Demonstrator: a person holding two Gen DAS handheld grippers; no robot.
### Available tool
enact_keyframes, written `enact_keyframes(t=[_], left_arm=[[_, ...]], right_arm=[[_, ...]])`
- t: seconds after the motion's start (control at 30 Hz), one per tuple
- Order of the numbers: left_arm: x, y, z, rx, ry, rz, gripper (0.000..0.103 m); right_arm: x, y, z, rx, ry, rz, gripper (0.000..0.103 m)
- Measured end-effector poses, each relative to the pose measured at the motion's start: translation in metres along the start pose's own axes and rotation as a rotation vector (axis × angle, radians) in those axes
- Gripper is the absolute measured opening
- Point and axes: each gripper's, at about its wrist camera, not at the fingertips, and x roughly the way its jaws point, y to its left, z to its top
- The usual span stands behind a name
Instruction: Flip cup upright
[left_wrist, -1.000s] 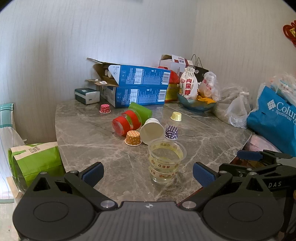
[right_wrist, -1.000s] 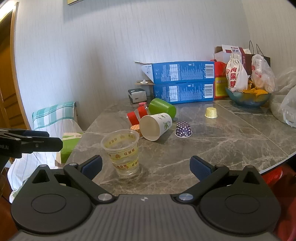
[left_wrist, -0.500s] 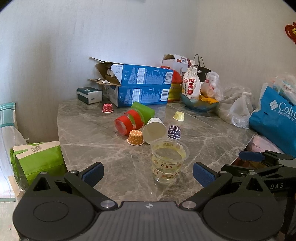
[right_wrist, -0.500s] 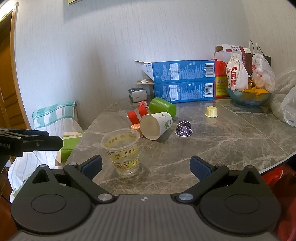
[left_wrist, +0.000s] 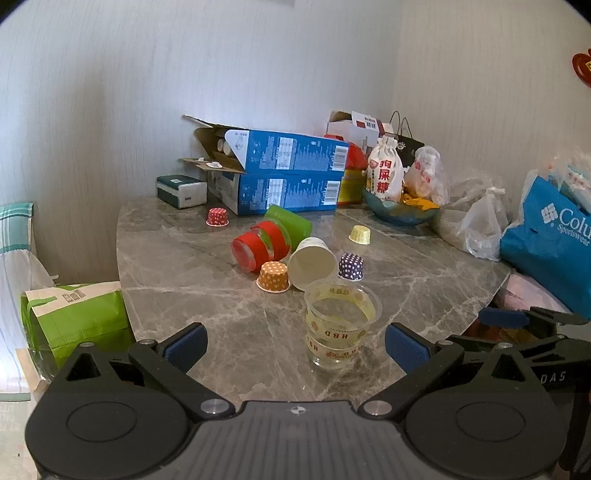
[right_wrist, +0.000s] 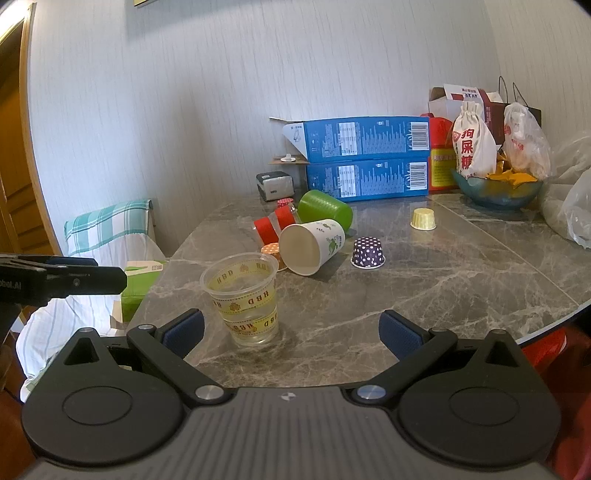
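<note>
Already, through your left wrist camera, the clear HBD plastic cup (left_wrist: 341, 325) stands upright near the marble table (left_wrist: 184, 266) edge, while your left gripper (left_wrist: 295, 341) hangs wide open and empty, and a blue Columbia Sportswear bag (left_wrist: 546, 236) sits at right. From your right wrist camera, your right gripper (right_wrist: 291, 328) is likewise spread and holds nothing; the white paper cup (right_wrist: 312, 243) lies on its side, mouth toward you, so I'd judge you're between cups. Next, reach past the HBD cup and pinch its rim.
</note>
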Motion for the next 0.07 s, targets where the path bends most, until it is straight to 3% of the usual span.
enact_keyframes(t=[0.07], left_arm=[[0.0002, 0.0008, -0.0001, -0.003, -0.007, 0.007, 0.103]], right_arm=[[0.0014, 0.0001, -0.0009, 0.0, 0.004, 0.003, 0.102]])
